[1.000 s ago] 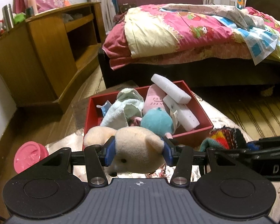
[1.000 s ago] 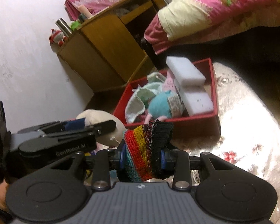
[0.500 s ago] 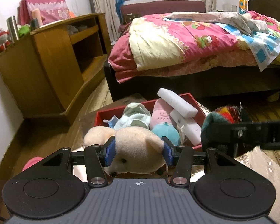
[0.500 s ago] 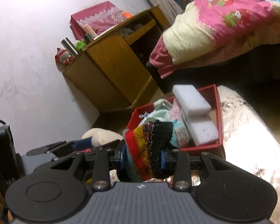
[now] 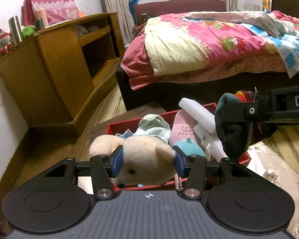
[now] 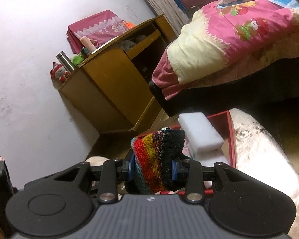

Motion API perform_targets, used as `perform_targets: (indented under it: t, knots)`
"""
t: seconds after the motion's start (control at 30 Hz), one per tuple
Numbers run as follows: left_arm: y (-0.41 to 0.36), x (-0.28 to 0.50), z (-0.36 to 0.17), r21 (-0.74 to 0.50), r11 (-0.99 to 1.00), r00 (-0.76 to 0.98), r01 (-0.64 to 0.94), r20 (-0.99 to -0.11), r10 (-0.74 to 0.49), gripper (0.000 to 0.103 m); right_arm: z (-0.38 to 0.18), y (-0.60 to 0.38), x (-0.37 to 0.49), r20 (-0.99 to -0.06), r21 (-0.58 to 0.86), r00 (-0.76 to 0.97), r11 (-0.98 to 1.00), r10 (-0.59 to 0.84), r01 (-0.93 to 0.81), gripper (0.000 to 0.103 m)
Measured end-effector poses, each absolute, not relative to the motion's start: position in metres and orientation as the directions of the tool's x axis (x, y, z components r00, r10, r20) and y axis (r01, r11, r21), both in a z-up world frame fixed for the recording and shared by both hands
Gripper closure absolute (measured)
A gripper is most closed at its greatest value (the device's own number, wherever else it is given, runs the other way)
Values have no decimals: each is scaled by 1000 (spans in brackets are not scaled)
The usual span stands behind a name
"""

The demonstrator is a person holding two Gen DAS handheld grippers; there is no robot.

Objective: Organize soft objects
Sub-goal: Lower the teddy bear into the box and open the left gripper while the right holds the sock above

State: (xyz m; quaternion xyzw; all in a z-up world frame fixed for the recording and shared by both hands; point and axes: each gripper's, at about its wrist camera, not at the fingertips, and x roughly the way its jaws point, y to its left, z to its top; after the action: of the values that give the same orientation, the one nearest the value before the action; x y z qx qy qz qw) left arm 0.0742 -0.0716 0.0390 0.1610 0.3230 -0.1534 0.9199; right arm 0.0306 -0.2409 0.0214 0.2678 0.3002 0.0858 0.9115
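The left gripper (image 5: 147, 162) has its blue pads pinching the head of a beige plush bear with a small black eye (image 5: 143, 159), one pad on each side, so the toy is squeezed between jaws held partly apart by its bulk. The bear hangs over the near edge of a shallow red rectangular box (image 5: 228, 106), which sits on the floor just beyond the pads. The right gripper (image 6: 151, 168) has its jaws drawn close together on a knitted sock with rainbow stripes and a black cuff (image 6: 157, 159), the fabric bunched up between the blue pads and rising above them. In the left wrist view that same sock (image 5: 232, 135) shows at the right, held above the box's right near corner. Inside the box lie a pale green and white cloth bundle (image 5: 153, 126), a pink and teal soft doll (image 5: 184, 131), and two white foam blocks (image 5: 198, 114) stacked at the right end, the upper one jutting over the far rim. A shiny pale patterned cushion or cloth (image 6: 263, 153) lies just right of the box. Farther off stand a wooden cabinet with open shelves (image 5: 55, 75) against the left wall and a bed covered by a pink and cream quilt (image 5: 199, 39) across the back.
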Motion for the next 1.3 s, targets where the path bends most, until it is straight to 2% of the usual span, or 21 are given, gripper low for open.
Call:
perform_targets:
  t: [0.43,0.67,0.87,1.17,1.3]
  knots:
    - [-73,132,19,201,922,740,330,-661,-121,51,2,-243,84,-549,475,795,879,257,43,97]
    - [-66,160,15,102,942,700,319,-695,-162,51,-6,-239,110,-552,440,800,897,237,37,97]
    - [-62,177,4,31,950,658,309,-728,-190,45,-17,-233,125,-552,416,797,909,245,9,93]
    - [-56,188,2,18,963,664,270,-727,-173,40,-28,-231,134,-563,324,808,946,174,22,90]
    - [-49,195,3,-26,969,662,246,-725,-188,40,-31,-227,134,-568,279,810,960,143,26,90]
